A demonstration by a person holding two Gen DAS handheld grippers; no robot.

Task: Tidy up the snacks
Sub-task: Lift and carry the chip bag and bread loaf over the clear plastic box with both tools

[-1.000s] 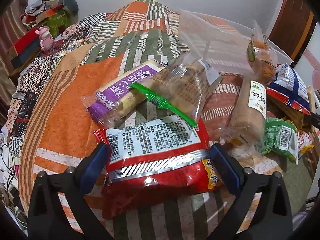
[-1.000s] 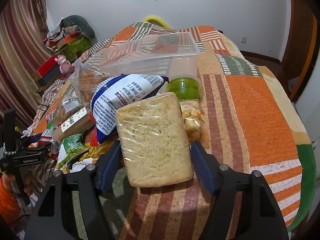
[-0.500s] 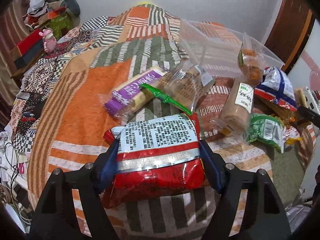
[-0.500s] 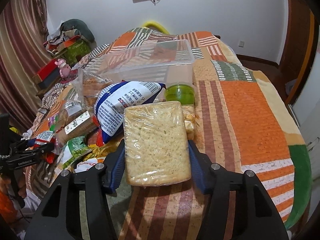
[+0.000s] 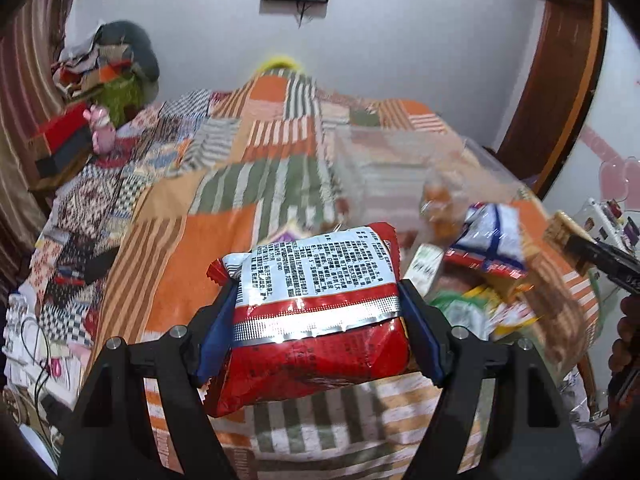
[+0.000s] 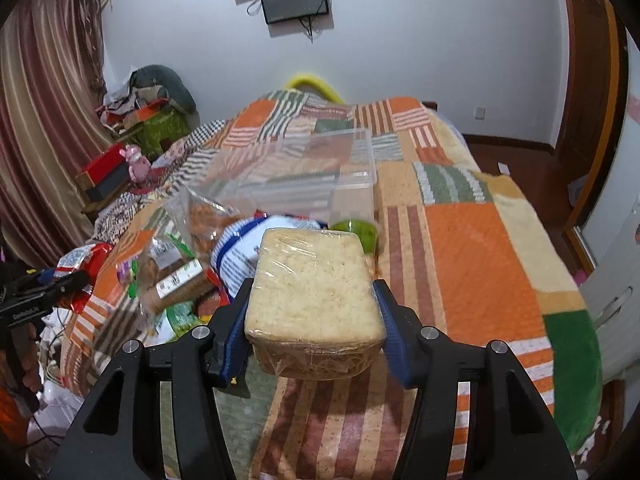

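A red snack bag (image 5: 316,320) is clamped between the blue pads of the left hand-held gripper (image 5: 316,312), which is tilted downward and raised clear of the patchwork bedspread (image 5: 192,240). The bag's printed white panel is turned upward, and its lower end sags below the pads. A wrapped beige noodle block (image 6: 314,284) is gripped at its sides by the right hand-held gripper (image 6: 314,308), likewise angled down above the bed, with the block lifted off the cover.

The remaining snacks are heaped near the bed's near edge: a blue-and-white bag (image 6: 244,252), a brown labelled packet (image 6: 176,284), a green packet (image 6: 180,318) and a green-lidded cup (image 6: 354,232) just behind the noodle block. A clear plastic bin (image 6: 320,172) is set on the bed beyond the heap, its rim open upward and nothing seen inside it.

Open bedspread is left to the right of the bin and heap in the right wrist view, as far as the bed's side edge, where the floor (image 6: 516,160) begins. In the left wrist view, bare cover is spread to the left of the held bag. The far left bedside is crowded with clothes and boxes (image 6: 108,172).
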